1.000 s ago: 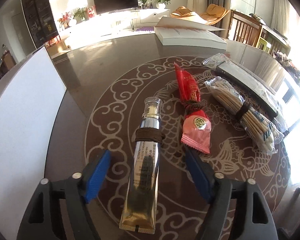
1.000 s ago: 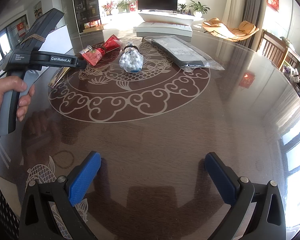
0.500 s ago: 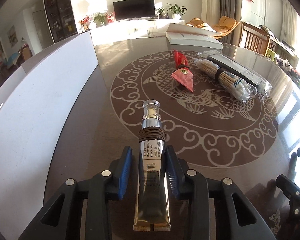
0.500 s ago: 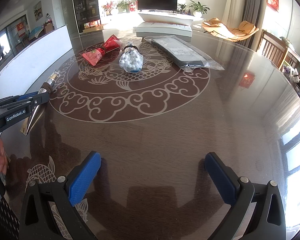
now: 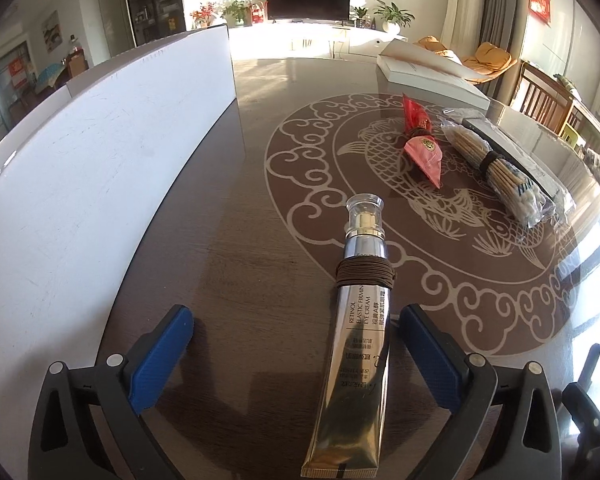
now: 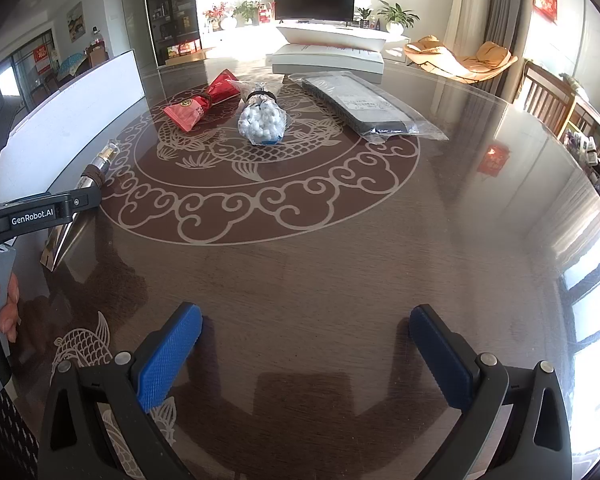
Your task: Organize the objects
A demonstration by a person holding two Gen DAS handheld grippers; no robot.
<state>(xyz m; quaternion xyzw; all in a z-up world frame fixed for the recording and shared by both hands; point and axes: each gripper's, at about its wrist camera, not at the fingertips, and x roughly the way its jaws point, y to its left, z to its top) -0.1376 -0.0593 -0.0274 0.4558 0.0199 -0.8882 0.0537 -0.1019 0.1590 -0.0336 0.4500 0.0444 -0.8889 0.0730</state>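
Observation:
A gold eye-cream tube point(image 5: 356, 332) with a clear cap and a brown cord band lies on the dark table between the fingers of my left gripper point(image 5: 296, 350), which is open and not touching it. The tube also shows at the left of the right wrist view point(image 6: 96, 172). A red packet point(image 5: 422, 144) and a bag of cotton swabs point(image 5: 500, 172) lie farther right. My right gripper point(image 6: 304, 354) is open and empty above bare table. The red packet point(image 6: 200, 102) and the swab bag point(image 6: 262, 118) lie ahead of it.
A white board point(image 5: 100, 168) stands along the table's left side. A flat grey packet in clear plastic point(image 6: 360, 104) and a white box point(image 6: 328, 58) lie at the far side. Wooden chairs point(image 6: 548, 100) stand at the right.
My left gripper shut on the tube, carried it back towards the white board, then opened; the tube now lies loose on the table. The right gripper has not moved.

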